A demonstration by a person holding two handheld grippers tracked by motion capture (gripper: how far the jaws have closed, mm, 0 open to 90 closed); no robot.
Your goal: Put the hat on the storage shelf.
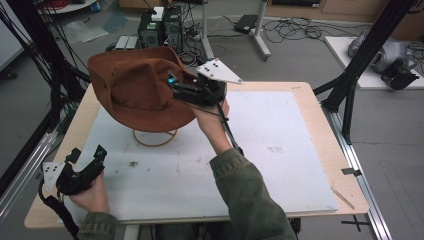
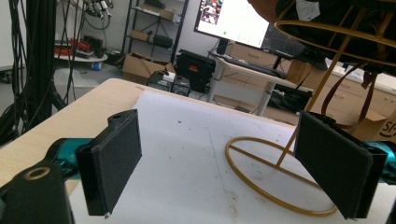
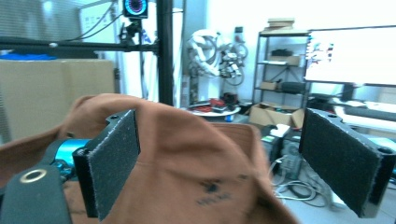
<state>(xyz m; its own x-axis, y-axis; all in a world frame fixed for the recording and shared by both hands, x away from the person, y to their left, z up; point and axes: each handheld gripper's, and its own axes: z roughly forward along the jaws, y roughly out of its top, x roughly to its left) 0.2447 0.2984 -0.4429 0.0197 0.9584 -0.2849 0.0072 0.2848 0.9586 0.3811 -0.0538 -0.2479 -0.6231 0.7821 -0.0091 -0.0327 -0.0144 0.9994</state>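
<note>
The brown hat (image 1: 135, 90) sits tilted on the gold wire stand (image 1: 155, 137) toward the far left of the worktop (image 1: 280, 150), brim drooping down on the near side. The stand's cage carries the crown from inside and its ring foot lies flat on the white mat, which is why the hat hangs clear of the surface instead of lying on it.

Right beside the crown on its right flank is the right gripper (image 1: 176, 86), jaws spread wide with nothing pinched between them. In the right gripper view the pads (image 3: 114, 158) stand apart in front of the brown felt (image 3: 187, 158), so by my reading the hat rests on the stand alone and this gripper is free of it. A small dark stamp (image 3: 212, 193) sits on the felt there, but it's too blurred to read.

Down at the near left corner the left gripper (image 1: 87, 156) waits low over the worktop, jaws likewise wide apart and empty. Its own view looks between the pads (image 2: 112, 163) at the ring base (image 2: 275, 177), a brown strap (image 2: 362, 100) dangling from under the hat, probably a chin cord.

Other writing: a cardboard box at the right edge of the left gripper view shows the cut-off letters "SP" (image 2: 389, 129). A lit monitor (image 2: 233, 21) glows far back, text unreadable.
</note>
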